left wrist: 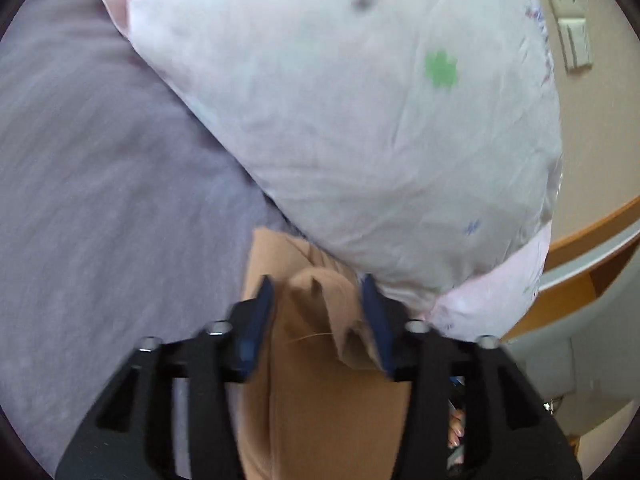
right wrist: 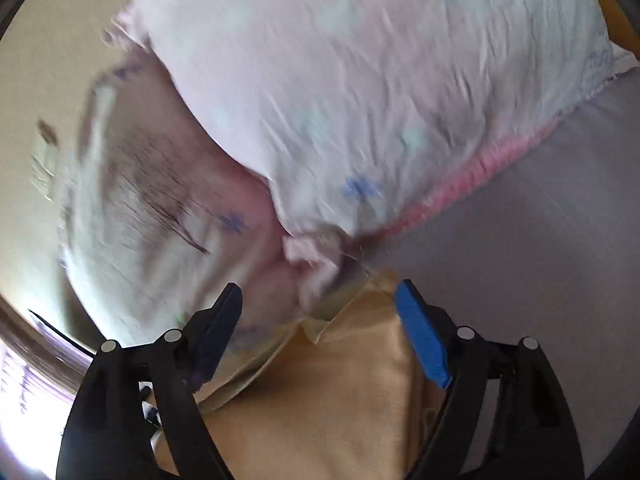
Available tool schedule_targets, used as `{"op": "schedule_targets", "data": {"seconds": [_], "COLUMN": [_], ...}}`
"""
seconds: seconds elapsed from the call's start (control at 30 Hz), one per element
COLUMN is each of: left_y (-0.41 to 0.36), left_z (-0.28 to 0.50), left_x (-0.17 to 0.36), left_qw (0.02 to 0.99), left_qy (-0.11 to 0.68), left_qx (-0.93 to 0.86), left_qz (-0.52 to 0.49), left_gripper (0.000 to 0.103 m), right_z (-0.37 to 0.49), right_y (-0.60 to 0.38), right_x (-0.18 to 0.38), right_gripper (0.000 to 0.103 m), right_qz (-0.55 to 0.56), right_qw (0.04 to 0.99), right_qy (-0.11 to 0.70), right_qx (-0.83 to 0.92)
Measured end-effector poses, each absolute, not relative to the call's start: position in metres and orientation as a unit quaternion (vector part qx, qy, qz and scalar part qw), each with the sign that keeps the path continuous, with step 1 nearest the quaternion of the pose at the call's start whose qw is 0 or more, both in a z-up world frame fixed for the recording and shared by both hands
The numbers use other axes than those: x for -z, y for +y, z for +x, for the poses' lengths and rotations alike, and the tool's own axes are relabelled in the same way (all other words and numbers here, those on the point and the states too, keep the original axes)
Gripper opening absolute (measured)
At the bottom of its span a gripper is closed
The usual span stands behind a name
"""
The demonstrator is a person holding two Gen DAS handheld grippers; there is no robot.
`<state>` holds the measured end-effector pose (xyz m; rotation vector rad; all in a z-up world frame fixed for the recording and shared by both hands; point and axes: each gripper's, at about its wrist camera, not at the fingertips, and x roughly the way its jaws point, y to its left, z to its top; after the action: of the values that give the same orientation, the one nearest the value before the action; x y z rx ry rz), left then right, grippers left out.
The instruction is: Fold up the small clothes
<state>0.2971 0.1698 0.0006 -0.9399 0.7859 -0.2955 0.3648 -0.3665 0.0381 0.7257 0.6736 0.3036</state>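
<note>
A tan small garment (left wrist: pixel 320 392) lies on the lilac bed sheet (left wrist: pixel 100 200), its far end against a white flowered pillow (left wrist: pixel 360 120). My left gripper (left wrist: pixel 318 292) stands open over it, a bunched fold of tan cloth between the blue pads, which stand apart from it. In the right wrist view the same tan garment (right wrist: pixel 320 400) fills the bottom. My right gripper (right wrist: pixel 318 300) is wide open above its far corner, close to the pillow (right wrist: pixel 380 100).
A second pale pillow or cover (right wrist: pixel 132 208) lies left of the first. The bed sheet (right wrist: pixel 540 260) extends right. A wooden bed frame edge (left wrist: pixel 592 224) and wall sockets (left wrist: pixel 568 20) are at the right. Both views are motion-blurred.
</note>
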Motion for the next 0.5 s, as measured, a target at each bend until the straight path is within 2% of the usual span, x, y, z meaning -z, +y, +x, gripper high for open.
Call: {"op": "schedule_targets", "data": {"seconds": [0.13,0.27,0.43,0.5], "left_y": [0.178,0.177,0.159,0.148], "left_z": [0.262,0.231,0.217,0.216], "left_x": [-0.020,-0.015,0.007,0.007], "left_qw": [0.820,0.822,0.808,0.818], "left_qy": [0.367,0.405,0.461,0.456], "left_qx": [0.151,0.152,0.154,0.151], "left_qz": [-0.412,-0.371,-0.333,-0.315], "left_gripper": [0.063,0.067,0.067,0.068], "right_z": [0.329,0.299,0.302,0.305], "right_y": [-0.350,-0.345,-0.354,-0.359], "right_x": [-0.049,-0.047,-0.031,-0.026], "right_gripper": [0.081,0.081,0.081,0.081], "right_qz": [0.284,0.249,0.289,0.304], "right_qw": [0.883,0.895,0.893,0.886], "right_qy": [0.331,0.322,0.296,0.303], "right_qx": [-0.173,-0.182,-0.175,-0.176]}}
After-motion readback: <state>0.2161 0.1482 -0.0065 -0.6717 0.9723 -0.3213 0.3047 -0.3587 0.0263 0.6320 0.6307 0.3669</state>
